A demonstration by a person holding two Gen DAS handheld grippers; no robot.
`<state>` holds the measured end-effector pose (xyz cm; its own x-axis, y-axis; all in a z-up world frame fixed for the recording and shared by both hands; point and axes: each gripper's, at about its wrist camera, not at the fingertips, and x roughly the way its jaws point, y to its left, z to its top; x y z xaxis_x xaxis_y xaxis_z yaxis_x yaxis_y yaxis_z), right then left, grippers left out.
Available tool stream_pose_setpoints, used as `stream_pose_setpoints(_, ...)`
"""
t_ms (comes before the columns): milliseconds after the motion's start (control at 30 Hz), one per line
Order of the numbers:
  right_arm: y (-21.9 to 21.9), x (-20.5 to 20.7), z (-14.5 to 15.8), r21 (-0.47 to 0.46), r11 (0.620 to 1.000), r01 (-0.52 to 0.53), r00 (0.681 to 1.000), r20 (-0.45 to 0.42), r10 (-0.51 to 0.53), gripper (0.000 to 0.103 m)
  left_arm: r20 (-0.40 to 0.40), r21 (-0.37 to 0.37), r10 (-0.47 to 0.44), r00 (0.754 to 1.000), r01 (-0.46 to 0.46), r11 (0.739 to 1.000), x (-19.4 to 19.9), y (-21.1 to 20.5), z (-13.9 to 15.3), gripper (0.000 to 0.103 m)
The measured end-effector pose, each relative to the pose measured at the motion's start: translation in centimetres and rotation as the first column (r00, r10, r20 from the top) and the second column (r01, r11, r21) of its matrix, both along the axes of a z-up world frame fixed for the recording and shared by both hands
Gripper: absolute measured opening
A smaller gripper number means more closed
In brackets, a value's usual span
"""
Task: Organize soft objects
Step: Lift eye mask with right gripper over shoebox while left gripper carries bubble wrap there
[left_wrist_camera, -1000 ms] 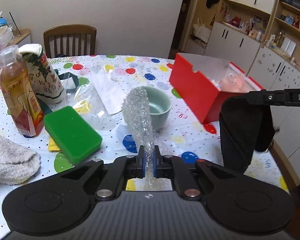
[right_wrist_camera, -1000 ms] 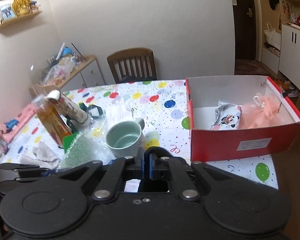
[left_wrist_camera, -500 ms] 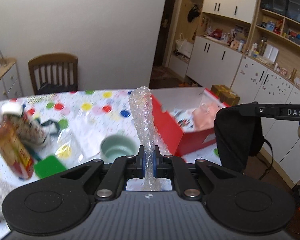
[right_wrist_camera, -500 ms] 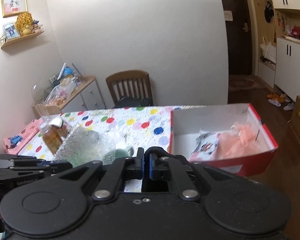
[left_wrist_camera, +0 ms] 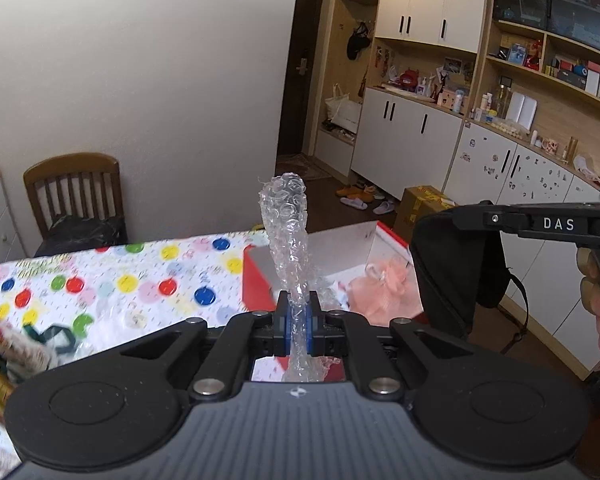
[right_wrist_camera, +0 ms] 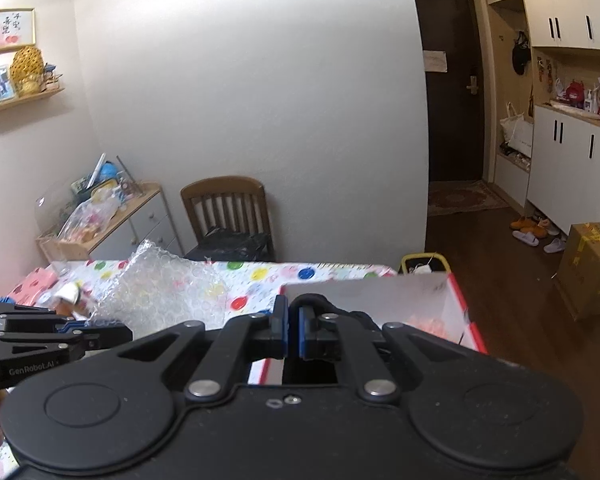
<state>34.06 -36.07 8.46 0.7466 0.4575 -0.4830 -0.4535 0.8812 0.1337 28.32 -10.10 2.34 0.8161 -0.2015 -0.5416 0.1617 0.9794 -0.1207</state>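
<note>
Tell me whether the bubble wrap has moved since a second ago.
Yes. The bubble wrap, clamped in the left gripper, has risen off the table and now hangs over the red box, no longer beside the mug.

Wooden chair at the far edge of the polka-dot tablecloth.

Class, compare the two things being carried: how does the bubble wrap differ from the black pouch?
1. The bubble wrap is clear and bubbled; the black pouch is dark and opaque.
2. The bubble wrap stands up from the left tongs; the pouch hangs below the right tongs.
Both are pinched in shut tongs near the red box.
</note>
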Motion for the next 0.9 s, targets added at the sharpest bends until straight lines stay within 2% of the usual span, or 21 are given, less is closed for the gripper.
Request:
stream_pose_setpoints(167, -1.4, 2.8, 0.1, 0.006, 1.0, 0.019, 1.0, 0.005, -0.019, 0.004, -0.004, 0.018, -0.004, 1.0, 0.004, 1.0, 3.1, -2.1, 0.3, 0.006)
stream_pose_setpoints(500, -3.2, 9.3, -1.0, 0.004, 1.0, 0.025, 1.0, 0.007, -0.025, 0.004, -0.018, 0.057, 0.01, 1.0, -0.009, 0.998, 9.3, -5.8, -0.9, 0.006)
stream_pose_setpoints(900, -3.9, 16.5, -5.3, 0.06, 0.998, -0.029, 0.998, -0.059, 0.033, 0.004, -0.067, 0.119, 0.081, 0.994, -0.072, 0.99, 15.7, -9.8, -5.2, 0.006)
